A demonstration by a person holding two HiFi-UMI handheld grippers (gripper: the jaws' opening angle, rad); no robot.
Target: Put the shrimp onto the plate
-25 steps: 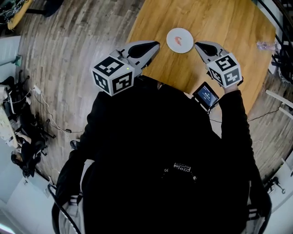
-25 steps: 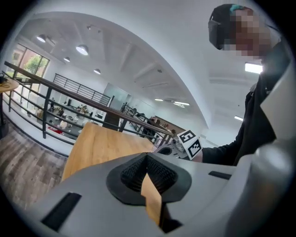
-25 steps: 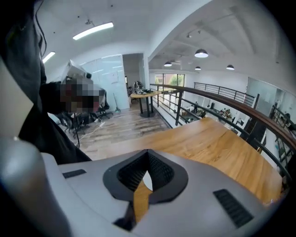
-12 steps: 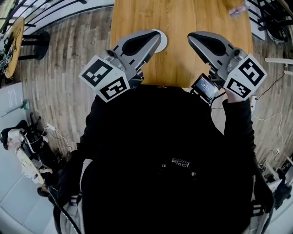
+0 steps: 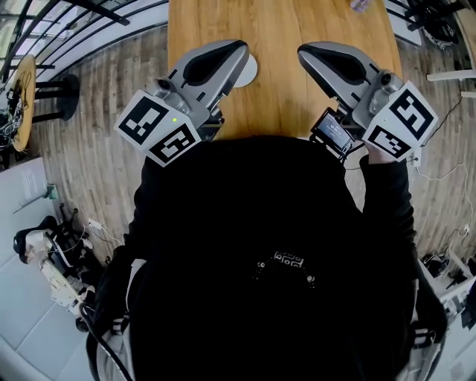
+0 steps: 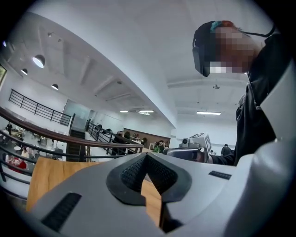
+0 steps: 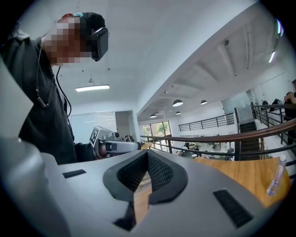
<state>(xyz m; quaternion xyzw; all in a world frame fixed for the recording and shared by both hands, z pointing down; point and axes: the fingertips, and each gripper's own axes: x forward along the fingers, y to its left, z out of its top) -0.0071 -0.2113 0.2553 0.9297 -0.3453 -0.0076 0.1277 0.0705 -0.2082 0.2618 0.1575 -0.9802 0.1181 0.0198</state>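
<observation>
The white plate (image 5: pixel 251 70) lies on the wooden table (image 5: pixel 282 93); only its right rim shows past my left gripper (image 5: pixel 243 47), which covers the rest. The shrimp is not visible in any view. Held above the table's near edge, my left gripper is shut with nothing between its pads, as the left gripper view (image 6: pixel 147 155) confirms. To its right at the same height, my right gripper (image 5: pixel 301 50) is shut and empty too, its pads meeting in the right gripper view (image 7: pixel 148 153). Both gripper views tilt upward at the ceiling and the person.
A small clear bottle (image 7: pixel 275 176) stands at the table's far right, also at the top edge of the head view (image 5: pixel 361 4). Railings (image 5: pixel 89 30) run past the table's left. A small screen (image 5: pixel 332 132) sits by the right gripper. Chairs and cables lie on the floor around.
Both grippers have risen and drawn back toward the person. The plate with the pink shrimp on it, in plain sight one second ago, is now mostly hidden behind the left gripper.
</observation>
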